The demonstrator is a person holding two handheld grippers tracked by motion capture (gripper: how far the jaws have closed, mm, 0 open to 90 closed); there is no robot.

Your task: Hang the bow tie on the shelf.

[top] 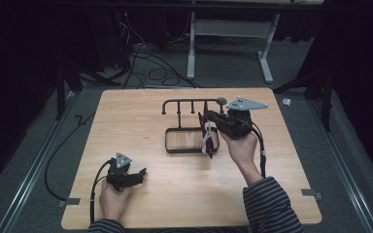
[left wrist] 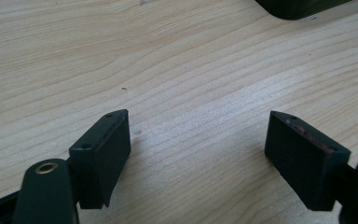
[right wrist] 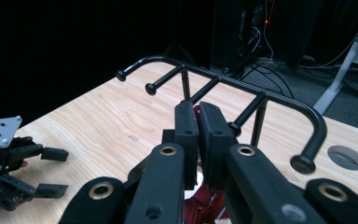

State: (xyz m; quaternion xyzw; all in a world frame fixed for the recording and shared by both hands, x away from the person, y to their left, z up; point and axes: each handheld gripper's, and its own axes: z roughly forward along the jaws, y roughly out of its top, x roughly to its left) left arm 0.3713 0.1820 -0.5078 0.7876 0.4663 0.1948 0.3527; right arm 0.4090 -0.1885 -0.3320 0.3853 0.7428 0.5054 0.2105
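High view: right gripper (top: 207, 127) raised over rack (top: 190, 125), pinching red item (top: 206, 133); left gripper (top: 140, 175) spread, resting on table (top: 126, 111).

Left tool (top: 137, 175) sits low at the near left of the desk (top: 126, 111), cradled in the left hand (top: 112, 199), its jaws spread wide and pointing right; in the left gripper view both black pads (left wrist: 103, 154) stand well apart over bare wood with nothing between them. Right tool (top: 209, 116) is up at the far right of centre, gripped from below by the right hand (top: 240, 145), striped sleeve (top: 269, 206) trailing toward the near edge. Its jaws point left and are pressed together, pads (right wrist: 186, 135) almost meeting in the right gripper view. Cables trail back from both tools.
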